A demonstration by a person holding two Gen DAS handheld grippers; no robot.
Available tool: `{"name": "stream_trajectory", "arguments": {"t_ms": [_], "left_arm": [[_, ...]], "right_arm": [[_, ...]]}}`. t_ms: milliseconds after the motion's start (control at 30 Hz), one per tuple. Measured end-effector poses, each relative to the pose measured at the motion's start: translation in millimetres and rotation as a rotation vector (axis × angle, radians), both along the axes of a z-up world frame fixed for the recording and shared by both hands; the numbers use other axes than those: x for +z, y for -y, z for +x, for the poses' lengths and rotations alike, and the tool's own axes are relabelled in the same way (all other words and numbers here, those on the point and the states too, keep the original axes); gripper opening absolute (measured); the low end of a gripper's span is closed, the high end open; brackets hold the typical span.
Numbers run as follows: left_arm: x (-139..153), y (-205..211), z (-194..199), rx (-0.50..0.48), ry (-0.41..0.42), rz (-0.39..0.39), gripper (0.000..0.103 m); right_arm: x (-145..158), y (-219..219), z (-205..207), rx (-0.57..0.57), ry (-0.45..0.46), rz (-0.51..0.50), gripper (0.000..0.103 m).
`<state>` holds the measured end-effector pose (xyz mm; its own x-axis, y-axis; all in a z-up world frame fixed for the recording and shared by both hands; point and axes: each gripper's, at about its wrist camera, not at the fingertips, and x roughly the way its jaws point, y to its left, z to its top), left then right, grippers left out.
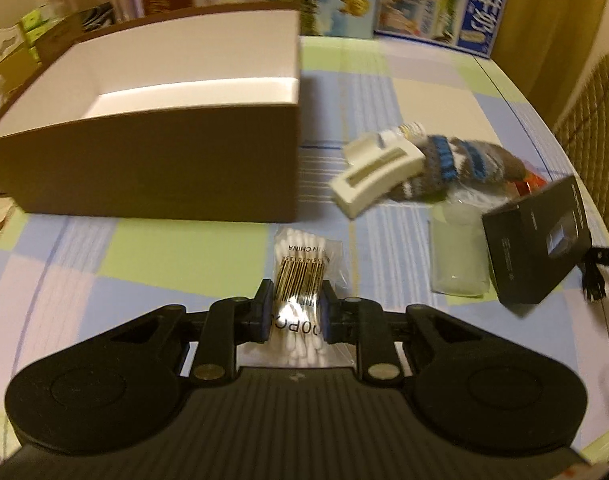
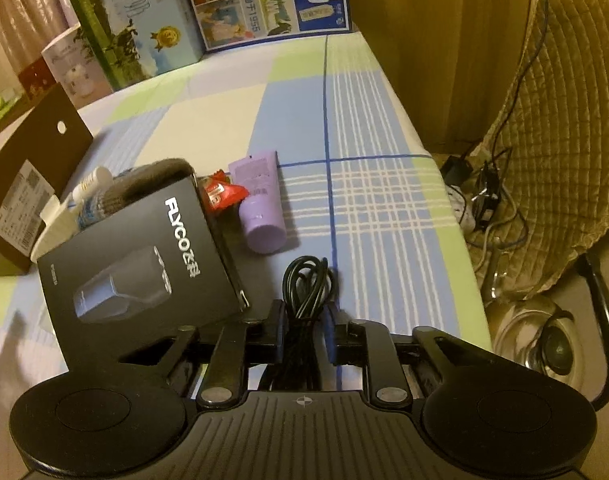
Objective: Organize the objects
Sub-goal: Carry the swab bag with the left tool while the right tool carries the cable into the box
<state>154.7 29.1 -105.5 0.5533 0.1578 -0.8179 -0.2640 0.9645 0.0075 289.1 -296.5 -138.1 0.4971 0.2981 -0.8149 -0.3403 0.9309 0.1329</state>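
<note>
My left gripper (image 1: 295, 292) is shut on a clear bag of cotton swabs (image 1: 302, 264) with a barcode, held just above the checked tablecloth in front of the brown box (image 1: 152, 168). The box is open, white inside, and looks empty. My right gripper (image 2: 305, 318) is shut on a coiled black cable (image 2: 306, 284). Left of it lies a black FLYCO shaver box (image 2: 144, 256); the same shaver box (image 1: 540, 240) shows at the right of the left wrist view. A purple tube (image 2: 260, 204), a red packet (image 2: 220, 196) and a grey-blue knitted glove (image 1: 460, 160) lie beyond.
A white plastic piece (image 1: 374, 172) and a clear pouch (image 1: 458, 256) lie right of the brown box. Printed cartons (image 2: 240, 4) line the table's far edge. Off the table's right edge stand a chair with a quilted cover (image 2: 560, 120) and tangled cords (image 2: 484, 200).
</note>
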Motion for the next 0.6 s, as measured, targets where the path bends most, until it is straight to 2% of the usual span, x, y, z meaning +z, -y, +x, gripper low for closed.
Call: {"name": "stream_trajectory", "arguments": {"t_ms": [133,267,333,500,600], "left_arm": [[22.0,-16.0,-15.6,0.025,0.030,0.007,0.019],[43.0,-34.6,-23.1,0.029,0.065,-0.003,0.019],[55.1,-47.7,-24.4,0.022,0.083,-0.008,0.019],[80.6,-83.8,-16.0,-0.006,0.117,-0.002,0.019],[90.8,-104.1,-8.1,-0.022,0.139,0.007,0.019]], "right_arm": [[4.6,8.8,-10.9,-0.029,0.010,0.028,0.015],[30.4,17.8,-23.7,-0.089,0.056,0.081,0.014],[49.4,16.2,-30.8,-0.107,0.084,0.126,0.003],[93.2,-18.8,-50.6,-0.083,0.206,0.183,0.002],[108.5,-44.6,-61.1,-0.051,0.236,0.203,0.000]]}}
